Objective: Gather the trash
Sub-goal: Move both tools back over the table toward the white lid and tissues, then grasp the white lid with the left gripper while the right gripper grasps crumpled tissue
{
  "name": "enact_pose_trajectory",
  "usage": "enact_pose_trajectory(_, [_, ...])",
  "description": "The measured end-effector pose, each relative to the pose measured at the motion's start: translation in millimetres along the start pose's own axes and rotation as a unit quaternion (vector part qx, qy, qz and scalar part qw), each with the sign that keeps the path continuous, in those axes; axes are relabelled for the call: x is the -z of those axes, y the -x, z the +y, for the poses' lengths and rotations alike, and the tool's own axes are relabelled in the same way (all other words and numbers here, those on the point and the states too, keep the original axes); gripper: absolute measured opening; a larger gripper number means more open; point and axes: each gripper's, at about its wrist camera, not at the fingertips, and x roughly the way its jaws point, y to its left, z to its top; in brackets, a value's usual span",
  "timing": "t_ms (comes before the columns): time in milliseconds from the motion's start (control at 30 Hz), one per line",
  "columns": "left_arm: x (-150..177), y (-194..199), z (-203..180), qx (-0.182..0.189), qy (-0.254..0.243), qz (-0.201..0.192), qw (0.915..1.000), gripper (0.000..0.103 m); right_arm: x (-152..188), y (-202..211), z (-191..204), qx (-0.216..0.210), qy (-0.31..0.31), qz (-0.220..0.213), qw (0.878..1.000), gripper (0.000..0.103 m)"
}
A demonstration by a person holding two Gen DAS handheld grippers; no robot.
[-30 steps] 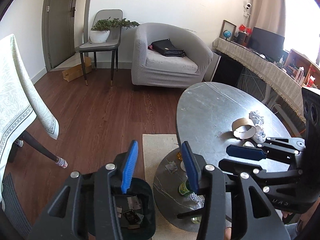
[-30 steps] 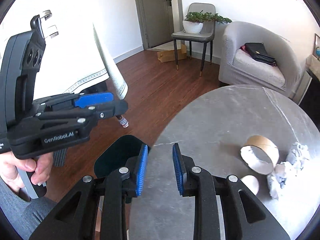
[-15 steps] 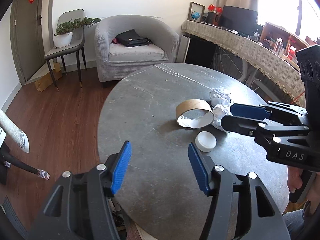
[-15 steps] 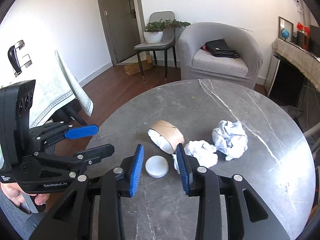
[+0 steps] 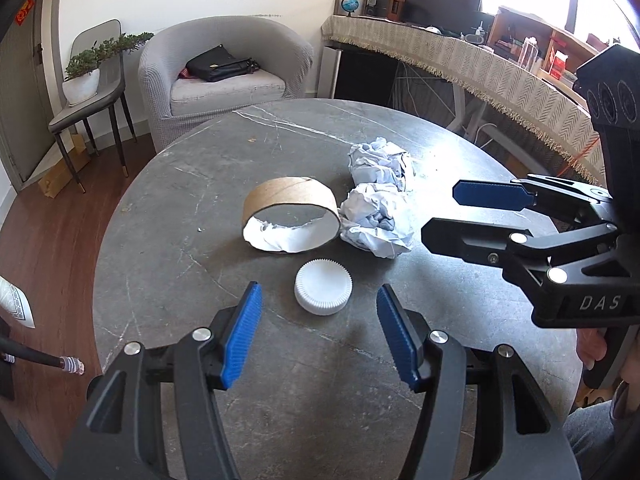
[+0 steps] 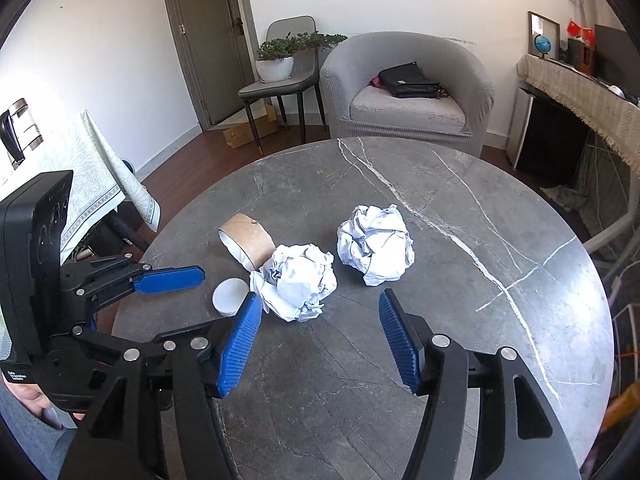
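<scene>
On the round grey marble table [image 5: 168, 264] lie a cardboard tape core [image 5: 290, 204], two crumpled paper balls [image 5: 376, 220] [image 5: 378, 160] and a white ribbed cap [image 5: 323, 292]. My left gripper [image 5: 319, 287] is open, and the cap sits just ahead of its tips without touching the pads. My right gripper [image 6: 320, 296] is opening its jaws. The nearer paper ball [image 6: 296, 280] lies just beyond its left fingertip, with nothing gripped. The farther ball [image 6: 374, 248] and the core [image 6: 250, 244] lie behind. The right gripper [image 5: 440, 212] shows from the right in the left wrist view.
A grey armchair [image 6: 408, 92] with a black bag stands beyond the table, beside a chair holding a potted plant [image 6: 280, 60]. A cloth-covered sideboard [image 5: 480, 64] runs along the right. Another cloth-draped table [image 6: 100, 176] stands at the left, over the wooden floor.
Both grippers swung from beside the dark bin over onto the tabletop and came closer to the trash. Both pairs of jaws have widened, the right one most recently.
</scene>
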Motion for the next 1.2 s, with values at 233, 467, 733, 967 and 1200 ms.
enact_pose_trajectory(233, [-6.6,-6.9,-5.9,-0.006,-0.002,0.001,1.0000,0.050,1.8,-1.3,-5.5,0.002,-0.003,0.006,1.000,0.067])
enact_pose_trajectory(467, [-8.8,-9.9,-9.9,-0.023,-0.012,0.001,0.9997,0.032,0.5,-5.6,-13.6,0.003,-0.010,0.009,1.000,0.067])
enact_pose_trajectory(733, [-5.7,3.3,7.3,-0.024,0.012,-0.011,0.9996,0.032,-2.4,-15.6,0.0,-0.010,-0.002,0.017,1.000,0.072])
enact_pose_trajectory(967, [-2.2,16.7,21.8,-0.023,0.028,-0.020,0.9991,0.032,-4.8,-27.8,18.4,-0.008,0.018,0.024,1.000,0.073])
enact_pose_trajectory(1200, [1.4,27.3,31.7,-0.025,0.034,-0.023,0.9988,0.032,-9.2,-41.4,25.5,-0.001,0.024,0.031,0.999,0.073])
